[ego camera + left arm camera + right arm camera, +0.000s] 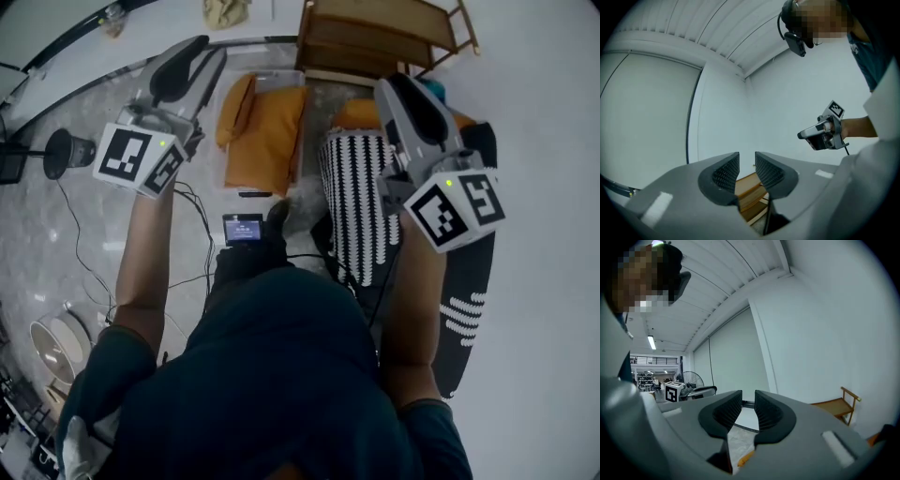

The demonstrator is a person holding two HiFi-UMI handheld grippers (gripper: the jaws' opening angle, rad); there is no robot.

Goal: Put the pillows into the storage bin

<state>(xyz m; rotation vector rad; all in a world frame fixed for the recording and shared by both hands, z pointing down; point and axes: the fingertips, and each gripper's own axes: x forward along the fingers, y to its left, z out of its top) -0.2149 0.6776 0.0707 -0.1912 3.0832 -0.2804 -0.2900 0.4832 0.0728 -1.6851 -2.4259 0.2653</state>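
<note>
In the head view, orange pillows (262, 131) lie in a clear storage bin (281, 77) on the floor ahead. A black-and-white patterned pillow (361, 206) stands to its right, with another orange pillow (358, 112) behind it and a dark pillow (469, 300) at the right. My left gripper (202, 54) is raised to the left of the bin, and the left gripper view (746, 171) shows its jaws open with nothing between them. My right gripper (398, 89) hovers over the patterned pillow, and its own view (748, 411) shows it open and empty as well.
A wooden rack (384, 33) stands behind the pillows. A black fan (70, 150) and cables are on the floor at the left. A small screen device (244, 228) hangs at my chest. White walls fill both gripper views.
</note>
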